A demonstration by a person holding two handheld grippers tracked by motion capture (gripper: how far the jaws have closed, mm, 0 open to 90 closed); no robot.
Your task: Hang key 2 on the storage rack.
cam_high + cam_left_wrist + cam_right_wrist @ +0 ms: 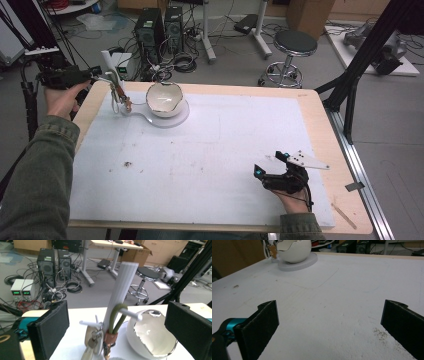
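Wide-open left gripper [117, 332] faces the keys [93, 342] hanging on the white stand [122, 290], seemingly just hung; next, withdrawing cleanly; right gripper [329, 325] rests open.

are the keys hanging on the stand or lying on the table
Hanging. The keys dangle from a peg on the white stand, beside an olive loop; the left gripper is open around them.

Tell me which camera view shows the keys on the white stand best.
The left gripper view: the keys hang close up from a peg of the white stand. The high view shows them small and indistinct; the right gripper view crops them at its top edge.
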